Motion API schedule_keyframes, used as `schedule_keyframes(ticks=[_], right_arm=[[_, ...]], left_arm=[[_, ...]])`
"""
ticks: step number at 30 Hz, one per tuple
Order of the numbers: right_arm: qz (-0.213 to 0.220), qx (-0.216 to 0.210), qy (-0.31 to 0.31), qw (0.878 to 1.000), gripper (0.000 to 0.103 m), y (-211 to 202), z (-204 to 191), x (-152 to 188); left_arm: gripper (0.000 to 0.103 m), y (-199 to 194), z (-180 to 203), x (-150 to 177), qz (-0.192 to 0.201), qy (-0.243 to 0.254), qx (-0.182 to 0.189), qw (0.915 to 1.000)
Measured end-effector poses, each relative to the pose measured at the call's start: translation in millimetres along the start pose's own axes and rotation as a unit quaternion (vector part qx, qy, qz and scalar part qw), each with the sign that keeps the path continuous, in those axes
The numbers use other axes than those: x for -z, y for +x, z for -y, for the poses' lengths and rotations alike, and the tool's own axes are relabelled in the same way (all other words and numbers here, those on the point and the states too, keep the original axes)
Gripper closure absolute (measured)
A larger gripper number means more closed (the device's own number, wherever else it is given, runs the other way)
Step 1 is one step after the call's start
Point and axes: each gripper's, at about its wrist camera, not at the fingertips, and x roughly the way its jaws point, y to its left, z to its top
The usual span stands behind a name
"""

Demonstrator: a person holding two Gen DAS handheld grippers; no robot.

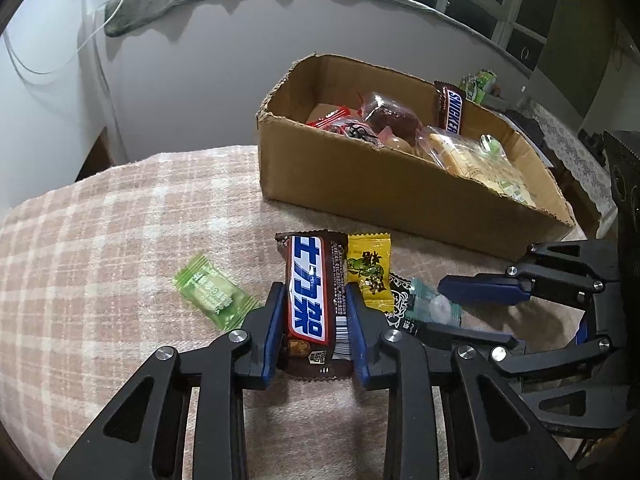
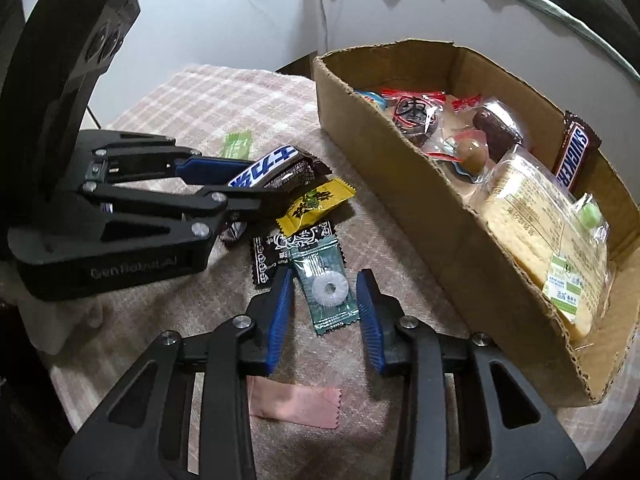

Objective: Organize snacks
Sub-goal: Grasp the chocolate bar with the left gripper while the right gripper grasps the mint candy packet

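Left wrist view: my left gripper (image 1: pixel 316 312) has its blue pads (image 1: pixel 275 320) pinching the Snickers bar (image 1: pixel 310 296) on both long edges, near its bottom end. The bar lies on the plaid cloth (image 1: pixel 100 240), pointing away toward the box (image 1: pixel 380 188). A green candy (image 1: pixel 212 292) sits just left, apart from the pads; a yellow candy (image 1: pixel 368 268) lies just beside the right pad. I'd lift straight up here so the yellow one doesn't get dragged along. The bar is gripped low, so its far end may droop; I'd keep the wrist steady and move slowly.

Right wrist view: my right gripper (image 2: pixel 324 300) straddles the mint (image 2: pixel 330 290), a ring candy in a teal wrapper. The fingers (image 2: pixel 280 312) are narrowed around it, yet a thin gap shows on each side, so I judge them not quite pressing. The wrapper is flat and slippery, I reckon; I'd close until the pads meet the hard ring, not only the foil. A black packet (image 2: pixel 276 248) lies under the mint's far end, so it may ride up too. The box stands to the right, already holding another Snickers (image 2: pixel 572 152), crackers (image 2: pixel 532 216) and mixed sweets. A pink wrapper (image 2: pixel 296 404) lies near me.
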Motion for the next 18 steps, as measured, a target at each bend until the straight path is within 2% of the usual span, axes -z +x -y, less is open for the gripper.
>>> schedule_keyframes(ticks=[3,4,18], right_arm=[[-0.005,0.005,-0.008,1.0,0.074,1,-2,-1],[-0.006,0.008,-0.011,1.0,0.079,1,-2,-1],[0.009,0.007,0.01,1.0,0.08,-7,-3,5]], left_arm=[[0.076,-1,-1,2,0.002,-0.004,0.001,1.0],[0.076,-1,-1,2,0.003,-0.005,-0.001,1.0],[0.076,-23,-5,11,0.026,-0.014,-0.004,0.9995]])
